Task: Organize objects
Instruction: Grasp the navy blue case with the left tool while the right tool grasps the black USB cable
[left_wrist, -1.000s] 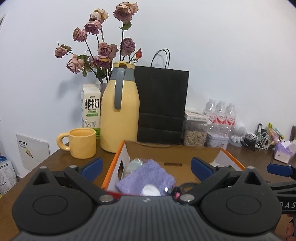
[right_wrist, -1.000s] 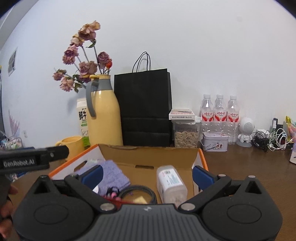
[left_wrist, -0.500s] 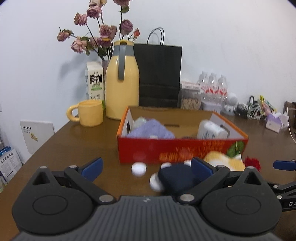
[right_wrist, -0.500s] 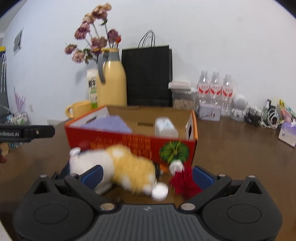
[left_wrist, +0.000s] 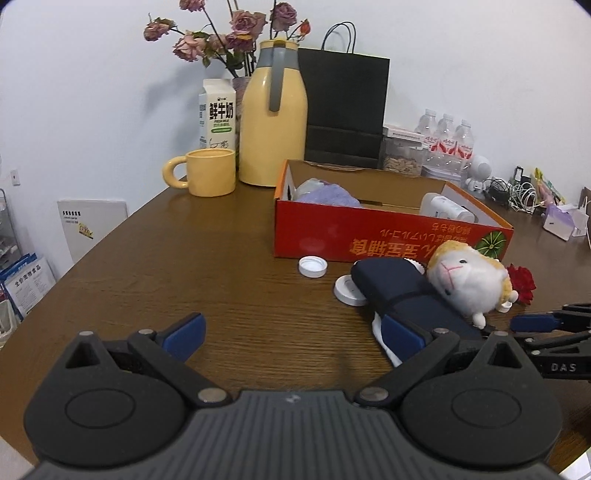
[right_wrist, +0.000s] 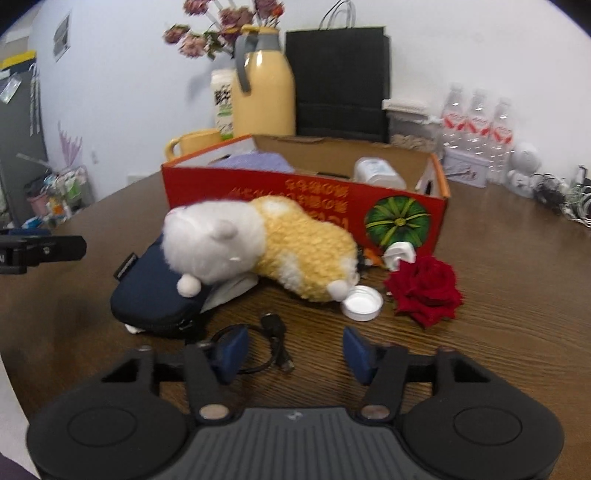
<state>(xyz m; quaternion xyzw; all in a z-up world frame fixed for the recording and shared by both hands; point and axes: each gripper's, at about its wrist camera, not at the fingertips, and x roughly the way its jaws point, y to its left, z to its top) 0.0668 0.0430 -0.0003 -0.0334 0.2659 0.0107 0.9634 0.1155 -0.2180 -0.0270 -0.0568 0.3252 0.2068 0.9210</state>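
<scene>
On the table by the red box, the toy hamster, pouch, caps and rose wait to be put away, left gripper fingers wide open and empty, right gripper fingers just closing halfway, holding nothing

A yellow thermos jug stands beside a milk carton, yellow mug, dried roses, black paper bag and water bottles.
</scene>
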